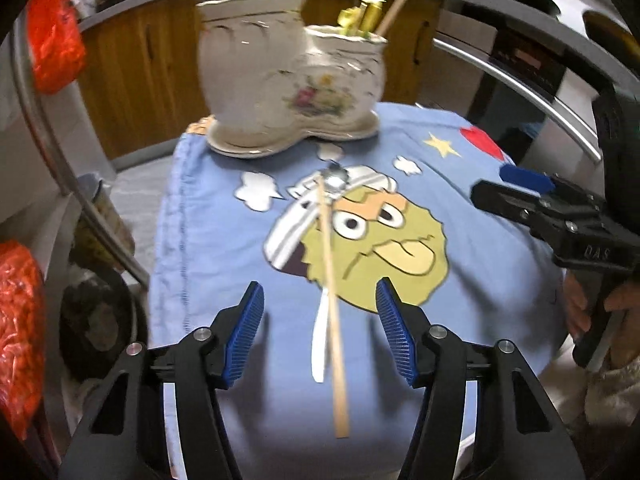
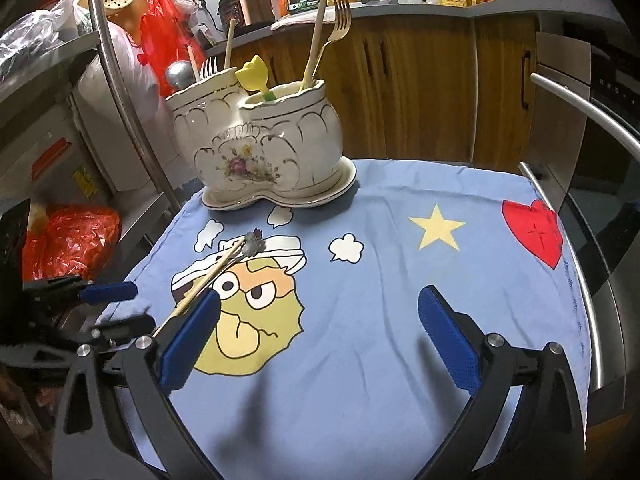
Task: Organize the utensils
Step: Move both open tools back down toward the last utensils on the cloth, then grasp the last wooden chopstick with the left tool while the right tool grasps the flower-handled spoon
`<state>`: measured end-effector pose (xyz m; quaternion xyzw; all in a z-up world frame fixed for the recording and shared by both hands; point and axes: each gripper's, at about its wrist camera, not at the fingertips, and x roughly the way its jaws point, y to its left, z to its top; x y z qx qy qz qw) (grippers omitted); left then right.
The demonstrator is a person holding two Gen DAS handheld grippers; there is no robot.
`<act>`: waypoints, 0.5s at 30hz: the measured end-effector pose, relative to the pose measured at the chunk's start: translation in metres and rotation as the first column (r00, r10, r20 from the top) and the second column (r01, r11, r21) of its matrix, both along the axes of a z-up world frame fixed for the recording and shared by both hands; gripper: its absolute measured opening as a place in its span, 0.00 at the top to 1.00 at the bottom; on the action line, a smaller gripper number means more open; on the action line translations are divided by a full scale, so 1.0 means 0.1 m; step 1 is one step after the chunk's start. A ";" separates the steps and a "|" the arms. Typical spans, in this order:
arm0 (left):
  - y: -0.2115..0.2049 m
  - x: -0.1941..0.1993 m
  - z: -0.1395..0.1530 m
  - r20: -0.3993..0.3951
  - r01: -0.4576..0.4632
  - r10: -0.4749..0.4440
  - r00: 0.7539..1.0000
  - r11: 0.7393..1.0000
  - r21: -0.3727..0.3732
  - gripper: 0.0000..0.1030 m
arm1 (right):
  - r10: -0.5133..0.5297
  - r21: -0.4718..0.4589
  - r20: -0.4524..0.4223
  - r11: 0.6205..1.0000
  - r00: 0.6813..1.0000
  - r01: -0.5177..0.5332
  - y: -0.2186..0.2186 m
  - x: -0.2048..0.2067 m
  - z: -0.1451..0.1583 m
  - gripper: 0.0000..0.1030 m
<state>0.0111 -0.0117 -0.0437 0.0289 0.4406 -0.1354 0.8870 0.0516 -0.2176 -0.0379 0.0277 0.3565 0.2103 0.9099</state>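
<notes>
I am holding both the left tongs (image 1: 320, 332) and right tongs (image 2: 320, 344) apart; the wooden-handled spoon (image 1: 330, 276) is lying between the left pair.

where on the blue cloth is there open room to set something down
Open: the cloth between the yellow star, the red heart and the right claw. Crowded: the ceramic holder at the far edge, and the wooden-handled utensil lying across the cartoon face by the left claw.

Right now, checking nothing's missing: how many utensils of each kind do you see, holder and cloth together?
Forks: 2
Wooden handles: 3
Ladle: 1
Yellow tool: 1
Spoon on cloth: 1
Total: 8
</notes>
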 end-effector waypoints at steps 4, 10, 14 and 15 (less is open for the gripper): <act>-0.07 0.05 -0.13 -0.047 0.008 -0.007 0.999 1.000 0.020 0.67 | 0.004 0.000 -0.003 1.000 1.000 -0.004 0.00 -0.01 -0.01 0.05; -0.11 0.07 -0.16 -0.051 0.010 -0.008 0.999 0.999 0.038 0.81 | 0.002 -0.001 -0.001 1.000 1.000 -0.002 -0.05 -0.03 -0.01 0.05; -0.06 0.08 -0.16 -0.061 0.008 -0.007 0.998 1.000 0.016 0.84 | 0.009 0.005 -0.003 1.000 1.000 -0.009 -0.05 -0.03 -0.01 0.05; -0.06 0.08 -0.16 -0.063 0.007 -0.007 0.998 1.000 0.011 0.86 | 0.010 0.004 -0.003 1.000 1.000 -0.010 -0.04 -0.03 -0.02 0.05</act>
